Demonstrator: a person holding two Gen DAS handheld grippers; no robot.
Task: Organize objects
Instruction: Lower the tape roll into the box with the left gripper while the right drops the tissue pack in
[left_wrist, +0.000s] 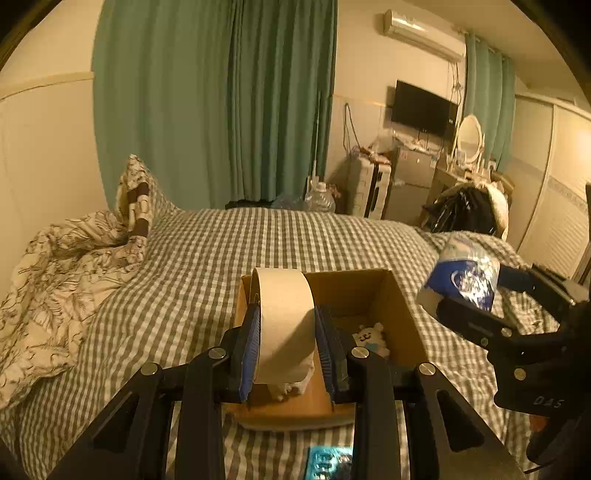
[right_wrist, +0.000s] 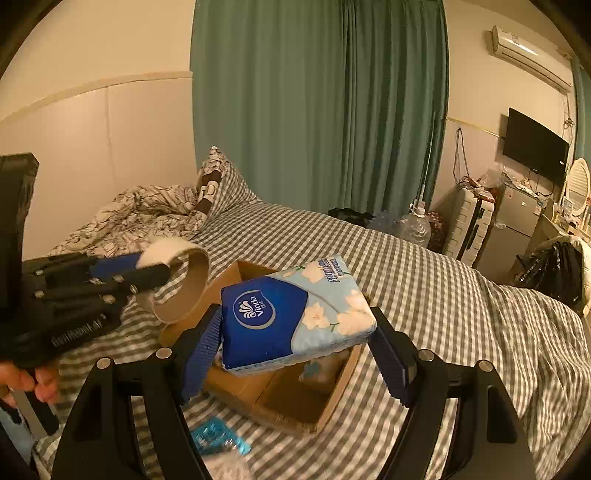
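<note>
An open cardboard box (left_wrist: 399, 310) sits on the checked bed; it also shows in the right wrist view (right_wrist: 332, 398). My left gripper (left_wrist: 286, 321) is shut on a wide roll of beige tape (left_wrist: 284, 317), held over the box's near left part; the roll also shows in the right wrist view (right_wrist: 184, 280). My right gripper (right_wrist: 295, 332) is shut on a blue Vinda tissue pack (right_wrist: 295, 317), held above the box; the pack also shows in the left wrist view (left_wrist: 461, 277). A small white plush toy (left_wrist: 371, 338) lies inside the box.
A teal blister pack (right_wrist: 218, 439) lies on the bed in front of the box. A crumpled patterned duvet (left_wrist: 62, 277) is at the left. Green curtains, a suitcase (right_wrist: 469, 225), water jugs, a TV and a dresser stand beyond the bed.
</note>
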